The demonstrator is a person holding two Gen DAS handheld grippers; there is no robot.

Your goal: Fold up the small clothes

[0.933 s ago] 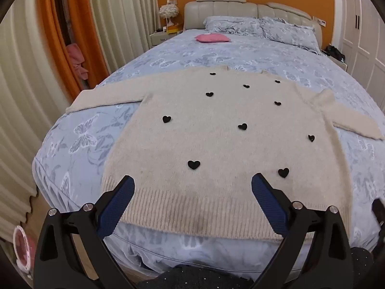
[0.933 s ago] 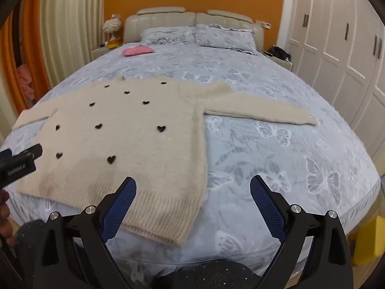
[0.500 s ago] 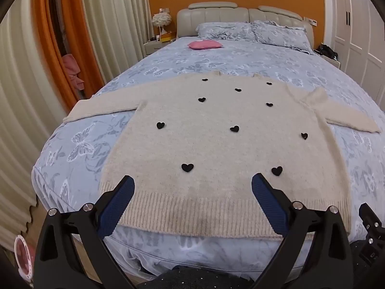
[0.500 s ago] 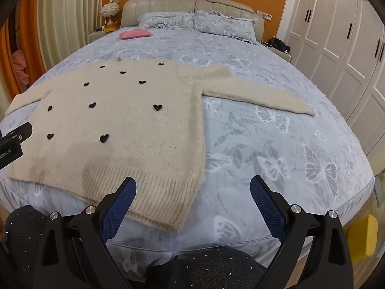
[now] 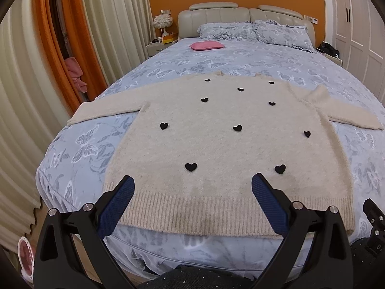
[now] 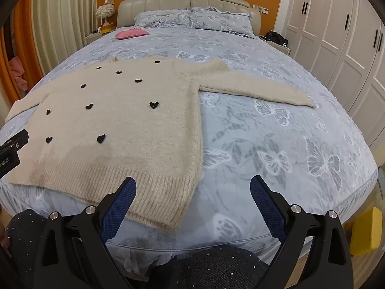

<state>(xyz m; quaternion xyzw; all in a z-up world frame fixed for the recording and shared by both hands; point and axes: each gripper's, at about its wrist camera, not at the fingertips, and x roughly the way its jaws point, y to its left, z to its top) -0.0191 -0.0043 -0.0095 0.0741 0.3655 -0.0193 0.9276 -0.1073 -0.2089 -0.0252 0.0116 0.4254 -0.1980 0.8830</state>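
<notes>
Left gripper spread wide and empty, poised above the ribbed hem of a cream sweater lying flat on the bed straight ahead. Right gripper likewise wide apart, holding nothing, with the sweater's near corner under its left finger.

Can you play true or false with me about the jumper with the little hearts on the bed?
1. The cream sweater lies flat with both sleeves spread out. True.
2. The left gripper is squeezing the hem. False: it is open, holding nothing.
3. The hearts on the sweater are red. False: they are black.
4. A pink cushion sits near the pillows. True.
5. The right gripper is shut. False: it is open near the hem's corner.
</notes>
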